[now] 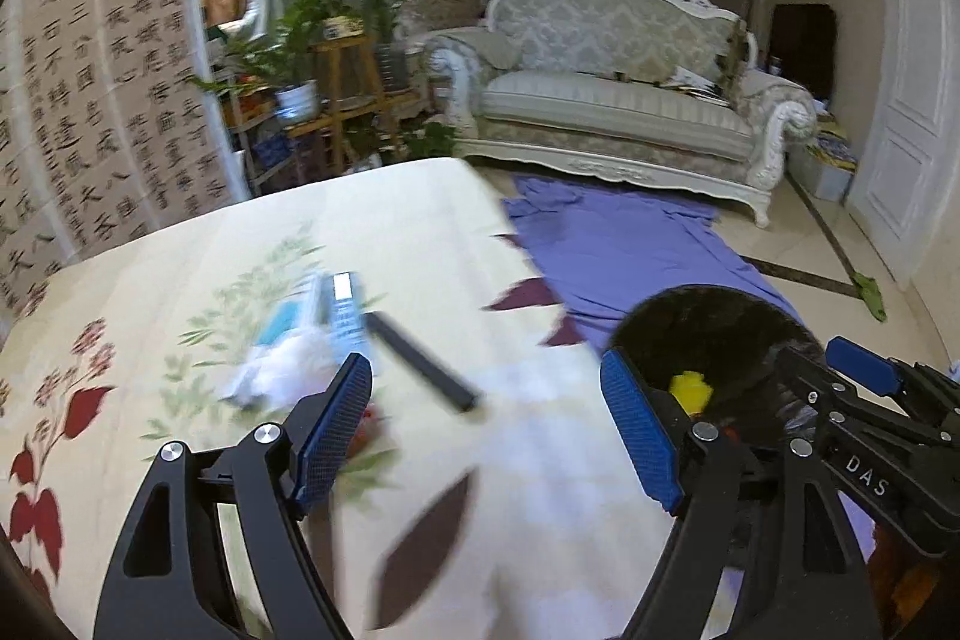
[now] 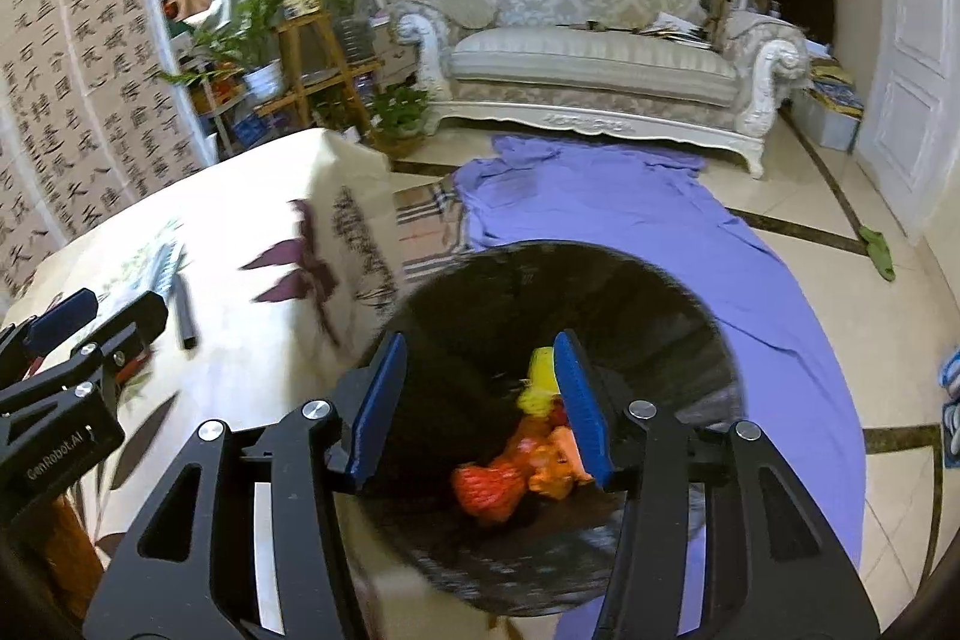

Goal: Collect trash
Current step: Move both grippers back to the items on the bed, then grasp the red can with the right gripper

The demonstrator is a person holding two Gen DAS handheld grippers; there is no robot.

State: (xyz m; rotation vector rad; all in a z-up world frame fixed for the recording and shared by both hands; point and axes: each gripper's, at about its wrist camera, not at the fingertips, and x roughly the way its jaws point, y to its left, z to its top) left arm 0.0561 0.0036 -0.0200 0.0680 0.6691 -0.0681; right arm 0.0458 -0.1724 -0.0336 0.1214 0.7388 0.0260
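Risking a miss at the table (image 1: 420, 214) edge, where the black bin (image 2: 690, 316) stands just beside and below the flowered cloth: anything let go short of the rim would likely land on the purple sheet (image 1: 624, 250) spread over the floor. Blurring in both views, hinting at quick motion that could spoil the aim or knock the loose pieces about. Hovering over the bin mouth, right gripper (image 2: 480, 400) with jaws spread wide and nothing between them, yellow and orange scraps (image 2: 540, 454) already lying in the bottom. Poised above the near side of the table, left gripper (image 1: 486, 424) likewise spread and holding nothing, touching nothing. Waiting just beyond its left finger, a crumpled white tissue (image 1: 288, 364), a blue-and-white wrapper (image 1: 345, 310) and a black pen (image 1: 420, 361), close together on the cloth, uncollected.
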